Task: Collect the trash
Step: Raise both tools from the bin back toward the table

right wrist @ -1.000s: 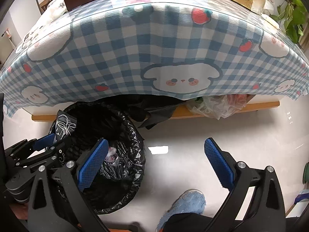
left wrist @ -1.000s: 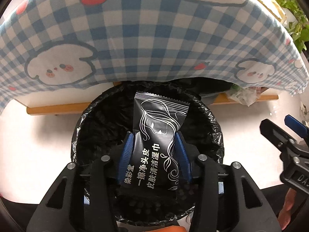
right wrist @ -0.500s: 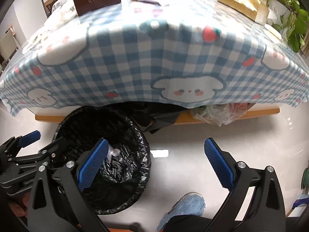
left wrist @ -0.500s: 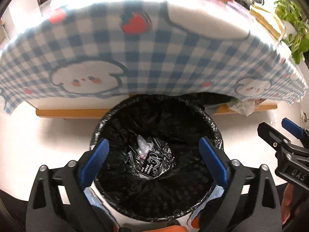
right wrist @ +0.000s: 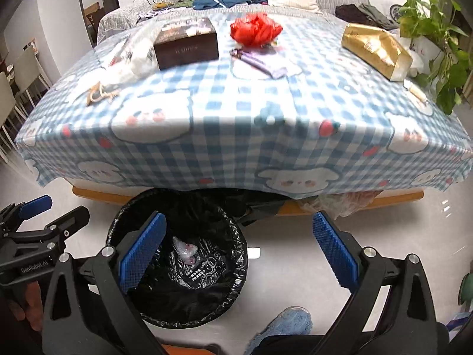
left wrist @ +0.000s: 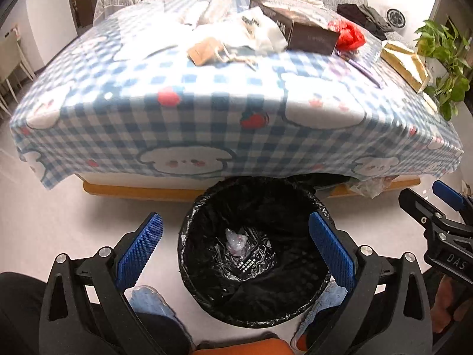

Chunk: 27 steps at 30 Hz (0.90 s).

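Dropped from my left hand-held gripper, whose jaws have just been opening and stand empty, the black wet-wipe sachet lies in the trash bin; right hand-held gripper gapes empty, red wrapper waits on the tabletop at twelve o'clock.

Round bin lined with a crinkled black plastic bag on pale floor just before the table edge, flat black sachet with white line-art and lettering lying at its bottom — face up, crumpled clear plastic wrapper just beside it
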Tool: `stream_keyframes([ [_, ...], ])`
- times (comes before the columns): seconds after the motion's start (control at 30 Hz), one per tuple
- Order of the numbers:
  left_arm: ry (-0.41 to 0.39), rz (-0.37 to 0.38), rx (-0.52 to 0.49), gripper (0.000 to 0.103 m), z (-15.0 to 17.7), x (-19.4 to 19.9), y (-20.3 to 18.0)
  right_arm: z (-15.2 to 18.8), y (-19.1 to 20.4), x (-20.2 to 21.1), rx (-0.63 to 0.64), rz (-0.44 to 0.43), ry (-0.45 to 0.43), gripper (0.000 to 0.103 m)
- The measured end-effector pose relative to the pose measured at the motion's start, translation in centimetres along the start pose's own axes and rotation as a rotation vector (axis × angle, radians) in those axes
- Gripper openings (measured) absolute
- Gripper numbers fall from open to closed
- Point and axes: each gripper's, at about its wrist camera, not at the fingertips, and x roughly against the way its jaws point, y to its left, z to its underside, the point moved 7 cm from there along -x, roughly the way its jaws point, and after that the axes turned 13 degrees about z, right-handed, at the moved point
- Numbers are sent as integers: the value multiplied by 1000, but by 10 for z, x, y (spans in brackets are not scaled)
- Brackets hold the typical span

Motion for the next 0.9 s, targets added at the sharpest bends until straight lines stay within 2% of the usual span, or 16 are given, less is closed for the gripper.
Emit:
stream_keyframes([
  [0.47,-106,-12,-42,97,-40,68,-9,-37,-12,57,-39,-5,-109,96],
  [0.67,-167,24,-67,97,-57,101,-16,-56,-10,84,-40,0,-171,96],
  [0.9,-202,9,-92,97,-81,121,-16,-82,-9,104,-47,2,-221,96],
])
